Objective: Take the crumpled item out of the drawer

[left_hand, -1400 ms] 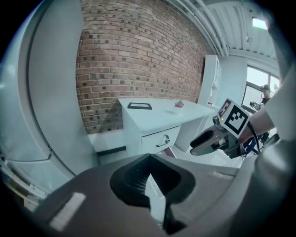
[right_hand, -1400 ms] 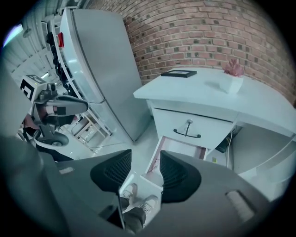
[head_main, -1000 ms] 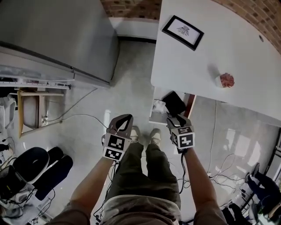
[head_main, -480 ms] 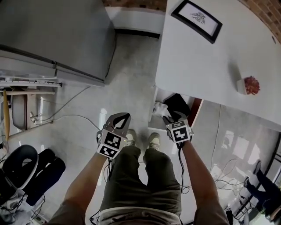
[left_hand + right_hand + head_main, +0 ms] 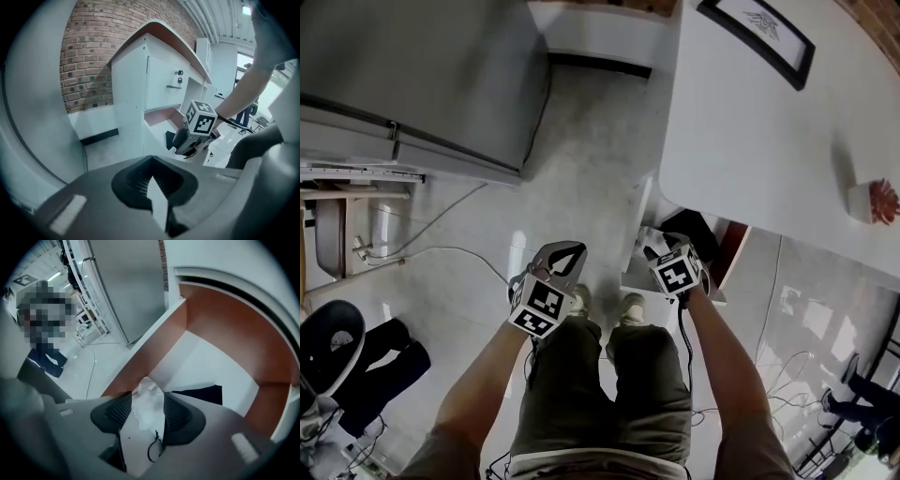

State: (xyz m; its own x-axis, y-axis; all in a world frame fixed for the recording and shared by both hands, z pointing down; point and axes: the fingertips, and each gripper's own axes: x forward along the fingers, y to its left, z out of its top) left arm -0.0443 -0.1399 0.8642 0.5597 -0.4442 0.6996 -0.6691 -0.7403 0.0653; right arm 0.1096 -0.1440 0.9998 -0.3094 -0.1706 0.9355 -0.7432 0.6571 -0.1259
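The right gripper [image 5: 147,399] is reaching into the open drawer [image 5: 220,329], and its jaws are standing part open, one on each side of the white wad [image 5: 146,386]. The wad is filling the gap between the pads, its crumpled edges right at both of them, though I cannot tell whether they are squeezing it. It is lying on the drawer's white bottom, close to the near reddish-brown wall. A black item [image 5: 197,393] is lying flat just beside it, further in.

From the head view, the drawer is sticking out from under the white desk [image 5: 750,141], and the right arm is stretching forward to it, with the marker cube riding over the drawer's front edge.

The left gripper [image 5: 566,251] is hanging over the floor [image 5: 581,150], in front of the person's left leg and well apart from the drawer. Its jaws are closed, tip against tip, and gripping nothing. Its camera is looking across at the right gripper and the desk's side.

Up on the desk, a black frame [image 5: 757,28] is lying flat near the far edge, and a small pot [image 5: 874,202] with something red in it is sitting off to the right. A grey cabinet [image 5: 412,66] is standing at the left.
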